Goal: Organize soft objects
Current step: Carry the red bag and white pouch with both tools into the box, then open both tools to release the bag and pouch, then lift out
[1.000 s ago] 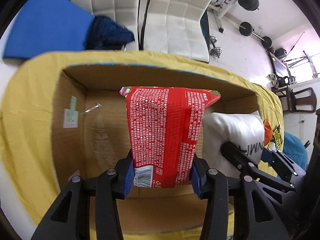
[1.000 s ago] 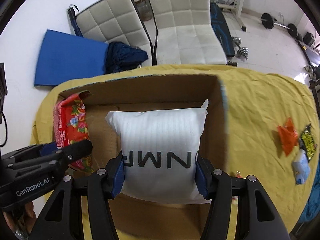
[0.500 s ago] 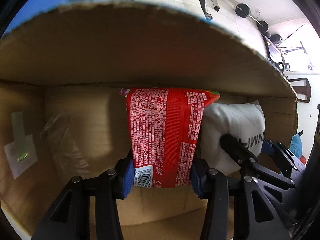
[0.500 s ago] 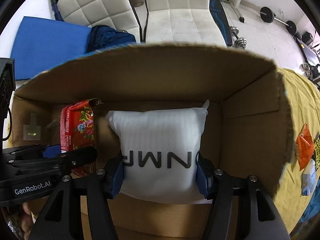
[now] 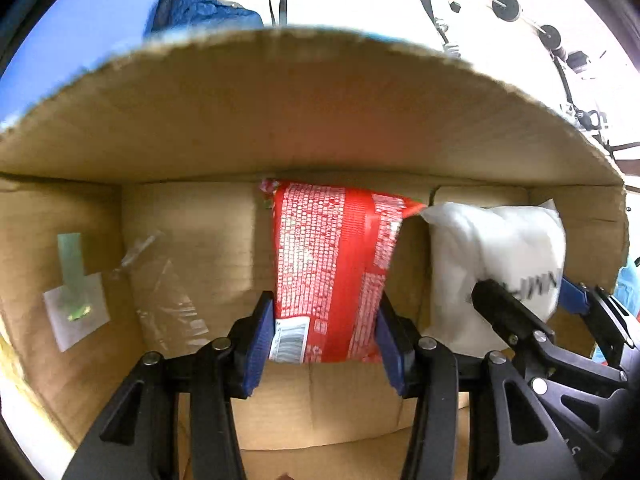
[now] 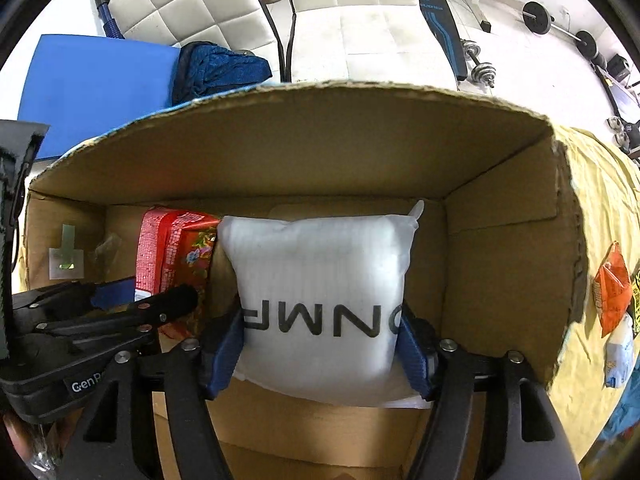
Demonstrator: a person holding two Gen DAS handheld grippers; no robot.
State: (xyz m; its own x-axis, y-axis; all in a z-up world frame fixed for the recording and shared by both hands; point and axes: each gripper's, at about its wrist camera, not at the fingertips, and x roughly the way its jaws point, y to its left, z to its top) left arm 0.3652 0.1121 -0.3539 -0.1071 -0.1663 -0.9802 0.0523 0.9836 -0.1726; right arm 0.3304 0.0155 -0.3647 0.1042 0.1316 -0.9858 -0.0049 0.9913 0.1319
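Observation:
My left gripper (image 5: 324, 344) is shut on a red snack packet (image 5: 332, 268) and holds it upright inside the cardboard box (image 5: 280, 120). My right gripper (image 6: 320, 348) is shut on a white air pillow bag (image 6: 324, 280) with black letters, held inside the same box (image 6: 320, 144), just right of the red packet (image 6: 172, 248). The white bag (image 5: 500, 264) and the right gripper (image 5: 532, 308) show at the right of the left wrist view. The left gripper (image 6: 132, 304) shows at the left of the right wrist view.
The box stands on a yellow cloth (image 6: 600, 200). An orange packet (image 6: 610, 288) and a light blue packet (image 6: 620, 352) lie on the cloth to the right of the box. White chairs (image 6: 340, 8) and a blue mat (image 6: 96, 80) are beyond the table.
Both grippers have gone down deeper into the box with their loads. The box walls now fill the views. The red packet and white bag stay gripped.

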